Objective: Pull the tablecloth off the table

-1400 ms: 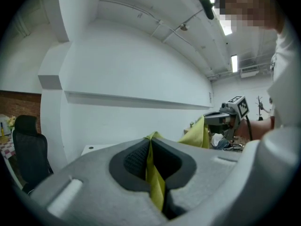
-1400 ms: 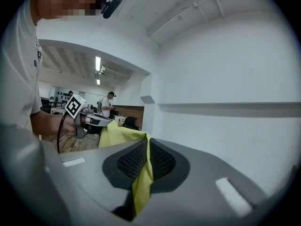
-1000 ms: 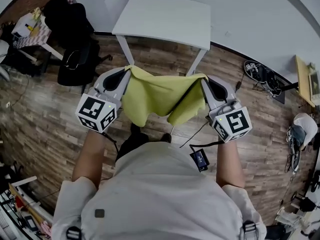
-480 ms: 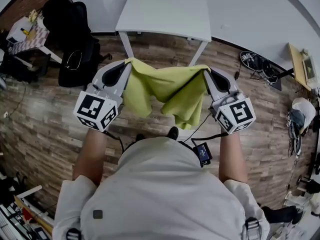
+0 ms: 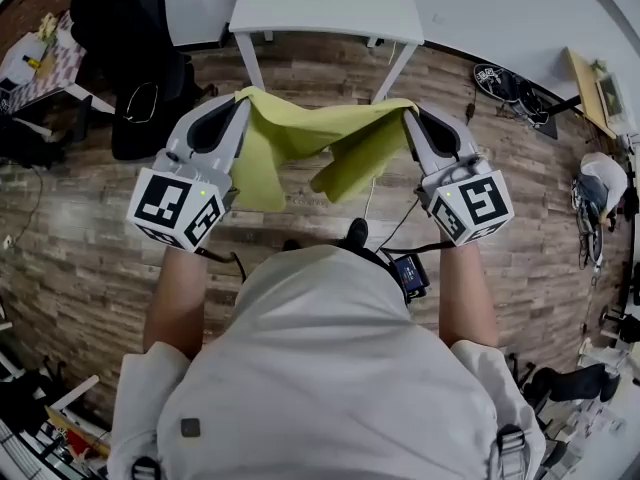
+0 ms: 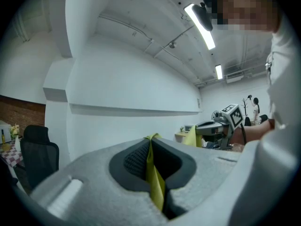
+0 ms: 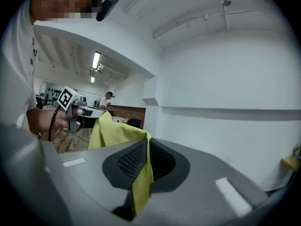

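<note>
A yellow-green tablecloth (image 5: pixel 300 140) hangs in the air between my two grippers, sagging over the wood floor, clear of the white table (image 5: pixel 325 3) at the top of the head view. My left gripper (image 5: pixel 243 101) is shut on the cloth's left corner; in the left gripper view a thin fold of tablecloth (image 6: pixel 154 178) is pinched between the dark pads. My right gripper (image 5: pixel 408 110) is shut on the right corner; in the right gripper view the tablecloth (image 7: pixel 142 180) runs out of the closed jaws. The table's top is bare.
A black office chair (image 5: pixel 135 38) stands left of the table. Shoes (image 5: pixel 505 83) lie on the floor at the right, beside a small wooden shelf (image 5: pixel 592 88). A cable and a small black device (image 5: pixel 408 273) hang near the person's waist. A white wall is behind the table.
Both grippers, still pinching the cloth, have drawn back from the table together. The table has slid toward the top of the head view and the cloth now hangs wholly over the floor.
</note>
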Motion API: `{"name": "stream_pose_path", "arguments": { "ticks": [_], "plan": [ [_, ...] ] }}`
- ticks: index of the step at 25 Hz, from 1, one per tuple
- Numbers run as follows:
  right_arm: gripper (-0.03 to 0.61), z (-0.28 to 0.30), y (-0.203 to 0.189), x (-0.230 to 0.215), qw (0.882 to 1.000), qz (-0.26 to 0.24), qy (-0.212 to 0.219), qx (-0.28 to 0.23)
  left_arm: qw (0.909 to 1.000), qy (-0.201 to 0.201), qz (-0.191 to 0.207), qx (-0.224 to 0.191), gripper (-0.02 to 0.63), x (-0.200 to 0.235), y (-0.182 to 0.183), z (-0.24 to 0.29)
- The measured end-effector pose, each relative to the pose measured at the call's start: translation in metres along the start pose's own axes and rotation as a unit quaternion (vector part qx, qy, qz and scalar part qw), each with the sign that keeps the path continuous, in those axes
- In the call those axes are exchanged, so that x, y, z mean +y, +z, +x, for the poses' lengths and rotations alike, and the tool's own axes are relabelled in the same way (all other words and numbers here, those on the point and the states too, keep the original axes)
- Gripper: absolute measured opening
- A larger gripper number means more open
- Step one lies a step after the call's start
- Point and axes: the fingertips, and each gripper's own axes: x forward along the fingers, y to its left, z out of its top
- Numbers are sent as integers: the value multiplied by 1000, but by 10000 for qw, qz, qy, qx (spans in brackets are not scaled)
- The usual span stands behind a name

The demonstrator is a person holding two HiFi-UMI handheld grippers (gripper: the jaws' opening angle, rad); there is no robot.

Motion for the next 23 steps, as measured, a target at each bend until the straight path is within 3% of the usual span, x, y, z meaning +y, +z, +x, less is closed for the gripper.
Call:
{"name": "stream_pose_path", "arguments": {
  "ticks": [10,23],
  "plan": [
    [18,-4,-7,26,9998,37,-149,126,9996,-185,-187,-57,6,1,-12,-16],
    [18,-22,-21,13,9990,-35,-337,296,9985,-482,-255,50,6,-23,-23,6]
  ]
}}
